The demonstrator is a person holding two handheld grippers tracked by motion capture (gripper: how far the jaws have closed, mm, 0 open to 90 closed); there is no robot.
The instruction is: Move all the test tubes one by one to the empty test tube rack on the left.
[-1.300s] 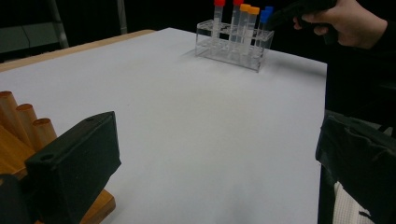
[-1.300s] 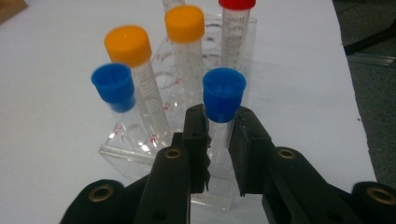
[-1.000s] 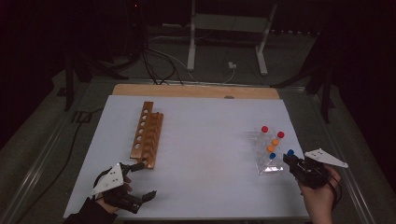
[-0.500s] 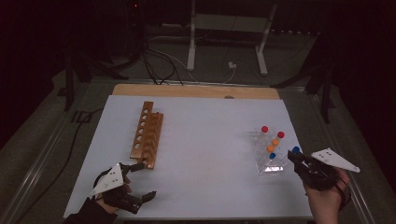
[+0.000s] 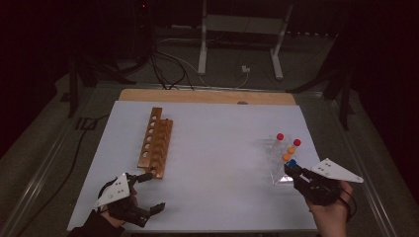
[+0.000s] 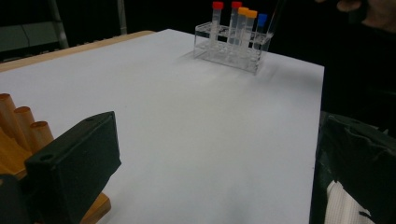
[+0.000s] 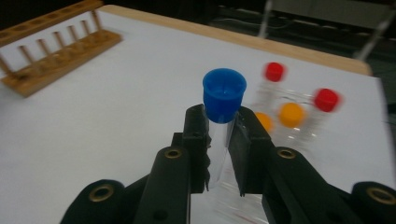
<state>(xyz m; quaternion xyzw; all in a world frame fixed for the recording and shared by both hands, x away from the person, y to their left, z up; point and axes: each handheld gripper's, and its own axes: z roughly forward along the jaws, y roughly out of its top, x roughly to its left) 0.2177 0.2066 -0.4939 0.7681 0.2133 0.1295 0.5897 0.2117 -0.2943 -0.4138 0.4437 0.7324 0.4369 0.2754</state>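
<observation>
A clear tube with a blue cap [image 7: 224, 95] stands upright between the jaws of my right gripper [image 7: 219, 135], which is shut on it just below the cap. In the high view that gripper [image 5: 291, 171] holds the blue-capped tube [image 5: 292, 162] at the near end of the clear rack [image 5: 274, 158]. I cannot tell whether the tube's foot is inside the rack. Two red-capped and two orange-capped tubes stand in the rack [image 6: 229, 49]. My left gripper [image 5: 153, 191] rests open near the table's front left, beside the wooden rack [image 5: 155, 143].
The wooden rack [image 7: 56, 51] lies along the left side of the white sheet [image 5: 217, 148]. A bare wooden strip [image 5: 207, 96] runs along the table's far edge. Cables and a metal stand [image 5: 242, 29] are on the floor beyond.
My right gripper, still shut on the blue-capped tube, drifted right and then came back left to the clear rack's near end. The left gripper has stayed put.
</observation>
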